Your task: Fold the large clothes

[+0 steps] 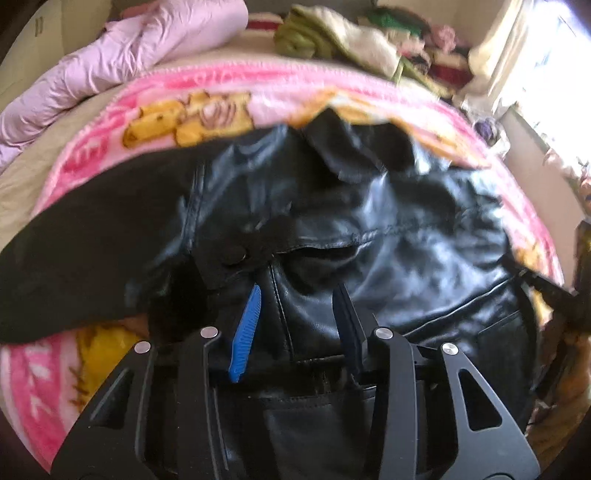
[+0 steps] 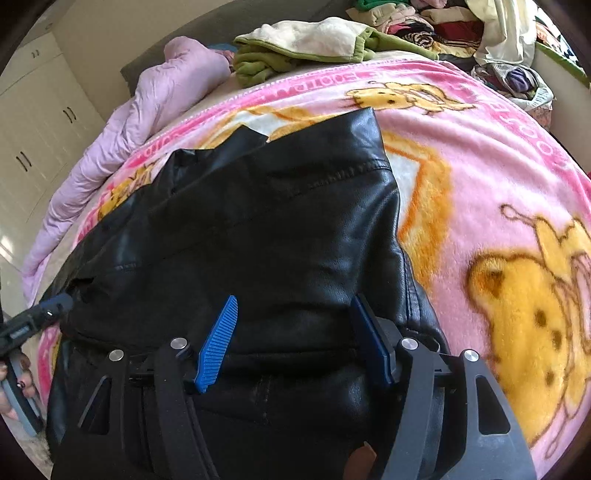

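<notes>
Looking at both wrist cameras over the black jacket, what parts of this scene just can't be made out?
- Black leather jacket, left wrist view: motion blur smears its collar and seams.
- Jacket's near hem, both views: covered by the left gripper and right gripper; whether the pads touch it is unclear.
- Left gripper in the right wrist view: cut off by the left edge.
- Clothes pile: too small and jumbled to identify pieces.

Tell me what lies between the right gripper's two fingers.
In the right wrist view, only black leather jacket lies between the right gripper's fingers; they stand open over it.
</notes>
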Demonstrator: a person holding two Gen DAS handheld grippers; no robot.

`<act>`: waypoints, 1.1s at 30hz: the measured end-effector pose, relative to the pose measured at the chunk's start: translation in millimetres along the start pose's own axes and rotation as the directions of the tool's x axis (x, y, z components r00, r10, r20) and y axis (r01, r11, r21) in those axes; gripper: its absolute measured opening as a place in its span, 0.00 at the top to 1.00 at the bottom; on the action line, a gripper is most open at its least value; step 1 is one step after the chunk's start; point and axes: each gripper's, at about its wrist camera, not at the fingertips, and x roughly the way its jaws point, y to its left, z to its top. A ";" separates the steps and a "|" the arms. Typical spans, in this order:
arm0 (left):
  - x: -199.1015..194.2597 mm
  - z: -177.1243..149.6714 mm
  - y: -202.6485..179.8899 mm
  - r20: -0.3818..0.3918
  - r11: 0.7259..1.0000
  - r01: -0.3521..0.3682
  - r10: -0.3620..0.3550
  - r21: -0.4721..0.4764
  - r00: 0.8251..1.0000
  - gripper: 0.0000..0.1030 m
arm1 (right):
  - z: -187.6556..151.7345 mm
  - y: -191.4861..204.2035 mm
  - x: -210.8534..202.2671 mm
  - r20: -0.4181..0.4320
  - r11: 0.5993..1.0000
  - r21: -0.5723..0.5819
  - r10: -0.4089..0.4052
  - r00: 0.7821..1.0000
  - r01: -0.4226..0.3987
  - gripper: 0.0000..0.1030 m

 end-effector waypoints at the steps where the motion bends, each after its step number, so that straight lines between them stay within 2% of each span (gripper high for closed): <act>1: 6.3 -1.5 0.7 -0.015 1.000 -0.007 0.007 0.001 1.000 0.68 | -1.1 -0.4 0.4 -0.001 1.000 0.003 0.000 1.000 0.000 0.39; 5: 27.4 -8.5 6.2 -0.058 1.000 -0.027 0.027 -0.007 0.998 0.69 | -4.2 0.3 3.7 -0.008 1.000 -0.005 -0.017 1.000 0.017 0.39; 8: 26.2 -10.2 7.4 -0.046 1.000 -0.020 0.020 -0.007 0.999 0.69 | -6.8 3.5 6.4 -0.008 0.999 -0.023 -0.038 0.999 0.038 0.39; 11: 8.9 -10.6 6.0 0.000 1.000 0.008 -0.008 -0.010 1.000 0.65 | -8.0 2.3 -5.2 0.007 1.000 -0.009 -0.016 1.000 0.016 0.39; 14: -8.3 -10.7 5.6 0.025 1.000 0.022 -0.022 -0.020 0.999 0.53 | -13.8 -0.7 -30.9 0.016 1.000 0.021 0.005 1.000 -0.006 0.30; 19: -34.0 -13.7 5.2 0.070 1.000 -0.009 0.011 -0.023 0.997 0.17 | -26.0 2.7 -69.4 0.048 0.998 0.035 0.044 0.998 -0.045 0.19; 21: -40.9 -14.4 7.4 0.081 0.999 -0.018 0.021 -0.032 0.997 0.11 | -30.3 9.2 -82.7 0.070 0.999 0.020 0.045 0.997 -0.047 0.08; 22: -44.3 -15.5 8.8 0.084 0.999 -0.020 0.023 -0.037 0.996 0.09 | -31.5 12.8 -88.5 0.081 0.999 0.015 0.050 0.995 -0.051 0.08; 33: -75.6 -27.6 36.6 0.122 0.996 -0.042 0.052 -0.079 0.991 0.09 | -27.6 65.8 -124.4 0.191 0.990 -0.052 0.141 0.971 -0.134 0.05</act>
